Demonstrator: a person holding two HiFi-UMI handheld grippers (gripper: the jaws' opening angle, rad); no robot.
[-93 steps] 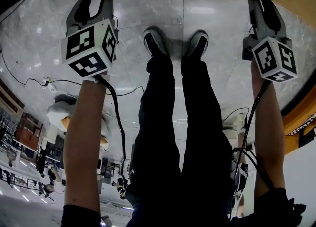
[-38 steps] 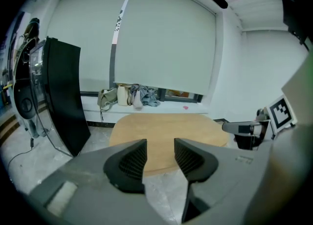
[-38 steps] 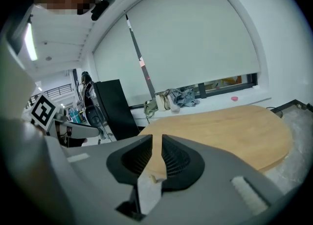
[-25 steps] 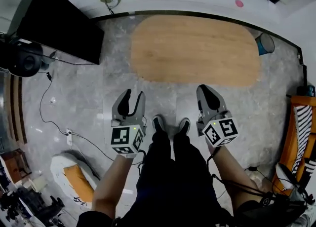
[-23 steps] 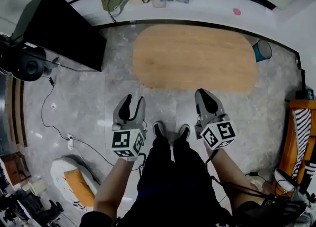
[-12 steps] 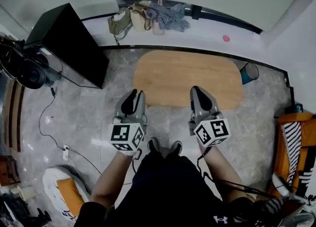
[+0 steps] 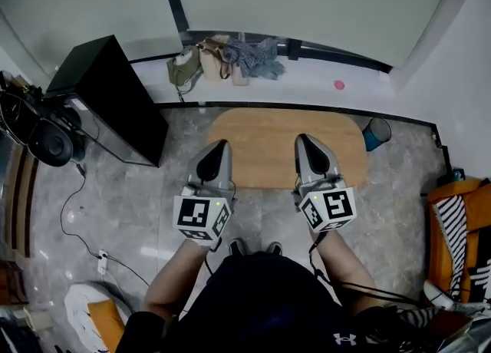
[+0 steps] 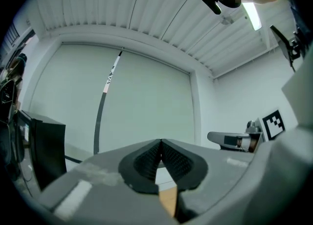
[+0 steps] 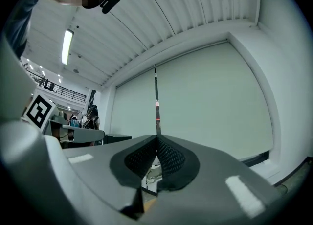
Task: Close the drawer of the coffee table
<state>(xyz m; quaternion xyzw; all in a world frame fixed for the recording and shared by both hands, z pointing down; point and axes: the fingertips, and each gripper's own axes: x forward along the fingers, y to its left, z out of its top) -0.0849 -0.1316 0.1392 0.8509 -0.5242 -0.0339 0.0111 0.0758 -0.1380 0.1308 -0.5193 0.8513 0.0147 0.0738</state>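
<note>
Below the person, on the grey marble floor (image 7: 138,213), stands the oval light-wood coffee table (image 7: 268,140). From above only its top surface shows, and its drawer cannot be made out.

Over the table's near edge, as the head view has it, two tools are held side by side and apart. The left hand-held gripper (image 7: 222,146) lies across the near left part. Its jaws have just been closing and now meet, the ribbed black pads (image 8: 146,163) pressed together with nothing between them; a sliver of the table's wood shows under them. The right hand-held gripper (image 7: 302,141) lies across the near right part. Its pads (image 9: 168,158) are likewise pressed together and hold nothing. The person's dark shoes (image 7: 237,248) stand on the floor near the table's near side.

Just beside the table's right end is a small round teal bin (image 7: 375,133); what is in it cannot be told. Beyond the table's far side, against the pale wall, lies a heap of tan bags (image 7: 201,61) and grey-blue cloth (image 7: 257,56); the bags' contents do not show. Left of the table stands a black box-shaped cabinet (image 7: 100,75). Well apart from the table's right end is an orange piece with black-and-white striped fabric (image 7: 458,217).
</note>
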